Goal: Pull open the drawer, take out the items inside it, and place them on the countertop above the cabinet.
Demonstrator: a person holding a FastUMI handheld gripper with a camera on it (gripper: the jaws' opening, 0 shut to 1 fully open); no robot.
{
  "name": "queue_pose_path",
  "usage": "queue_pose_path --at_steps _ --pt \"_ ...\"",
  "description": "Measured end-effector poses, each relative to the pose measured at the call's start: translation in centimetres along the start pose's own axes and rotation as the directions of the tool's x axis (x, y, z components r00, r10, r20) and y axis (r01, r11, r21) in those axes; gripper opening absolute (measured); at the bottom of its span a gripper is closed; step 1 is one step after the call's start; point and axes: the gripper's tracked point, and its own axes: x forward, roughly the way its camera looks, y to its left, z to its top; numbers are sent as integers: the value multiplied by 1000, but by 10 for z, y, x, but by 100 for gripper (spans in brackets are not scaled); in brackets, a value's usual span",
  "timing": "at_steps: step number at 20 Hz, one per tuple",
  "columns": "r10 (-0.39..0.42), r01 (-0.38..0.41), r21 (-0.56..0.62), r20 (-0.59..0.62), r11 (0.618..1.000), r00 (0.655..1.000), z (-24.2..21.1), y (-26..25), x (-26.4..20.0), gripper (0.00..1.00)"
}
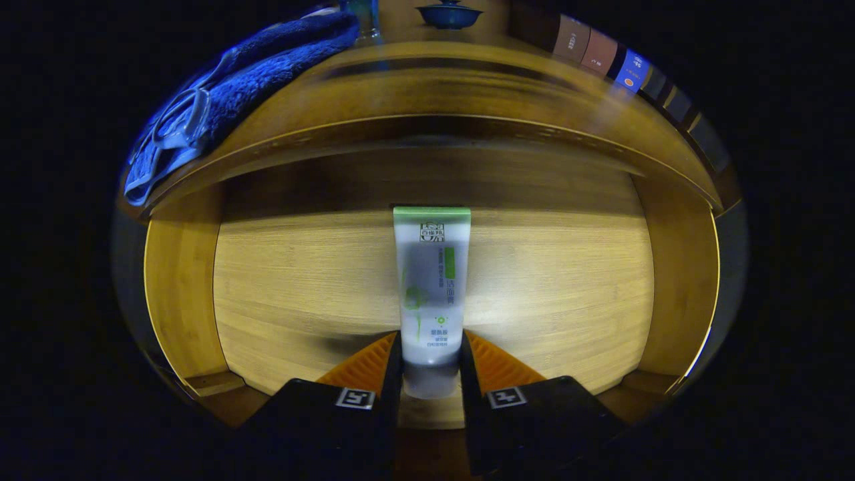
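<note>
A white tube with a green crimped end [431, 287] lies lengthwise in the open wooden drawer [267, 287], its cap end toward me. My gripper [431, 357] is shut on the tube near the cap, a finger pressing each side. The tube's green end points away toward the drawer's back, under the cabinet's countertop edge [441, 73]. The drawer floor around the tube is bare wood.
On the countertop, a blue towel [267, 67] lies to the left and a dark blue lidded bowl [449, 15] stands at the back. Several books [601, 53] line the right rear. The drawer's side walls [180, 287] rise on both sides.
</note>
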Motion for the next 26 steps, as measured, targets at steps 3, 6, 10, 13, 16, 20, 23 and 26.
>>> queue_pose_path --at_steps 3,6,10,13,16,20,23,26 --pt "27 -26 -8 12 1000 1000 0 -1 -3 45" --pt "23 -22 -28 27 999 999 -4 -2 -7 45" --pt "63 -62 -31 65 998 996 -10 -3 -33 45" --pt "88 -86 -26 107 996 990 -13 -9 -52 45" --pt "124 -126 9 145 992 982 -18 -15 -76 45" --pt "145 -155 15 259 988 955 -7 -23 -123 46" --pt "156 -169 3 365 986 918 11 -25 -163 45" --pt "138 -156 1 453 988 880 47 -28 -184 45"
